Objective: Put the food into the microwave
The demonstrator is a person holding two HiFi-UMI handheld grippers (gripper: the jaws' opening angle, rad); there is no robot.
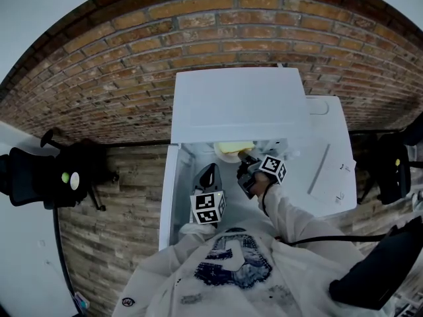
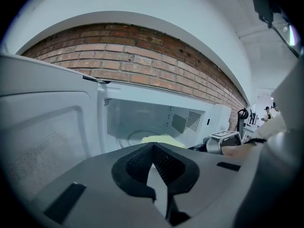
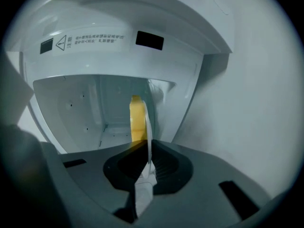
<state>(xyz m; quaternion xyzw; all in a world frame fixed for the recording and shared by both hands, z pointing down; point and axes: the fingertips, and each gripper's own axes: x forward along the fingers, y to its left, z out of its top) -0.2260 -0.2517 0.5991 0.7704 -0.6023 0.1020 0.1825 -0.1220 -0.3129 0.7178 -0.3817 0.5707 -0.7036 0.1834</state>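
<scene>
A white microwave [image 1: 238,104] stands with its door [image 1: 168,190] swung open to the left. Yellow food [image 1: 232,148] lies on a white plate at the mouth of the cavity. My right gripper [image 1: 246,161] is shut on the plate's near rim. In the right gripper view the plate [image 3: 148,127] shows edge-on between the jaws, with the food [image 3: 137,120] beyond them and my right gripper [image 3: 147,164] just outside the cavity [image 3: 80,108]. My left gripper [image 1: 210,170] hovers beside the door, shut and empty. The left gripper view shows the food [image 2: 161,139] inside the microwave [image 2: 142,113], past my left gripper [image 2: 152,148].
A white counter [image 1: 330,164] extends right of the microwave. A brick wall [image 1: 132,58] rises behind it. A black office chair [image 1: 53,174] stands on the wooden floor at left, another dark chair [image 1: 390,167] at right.
</scene>
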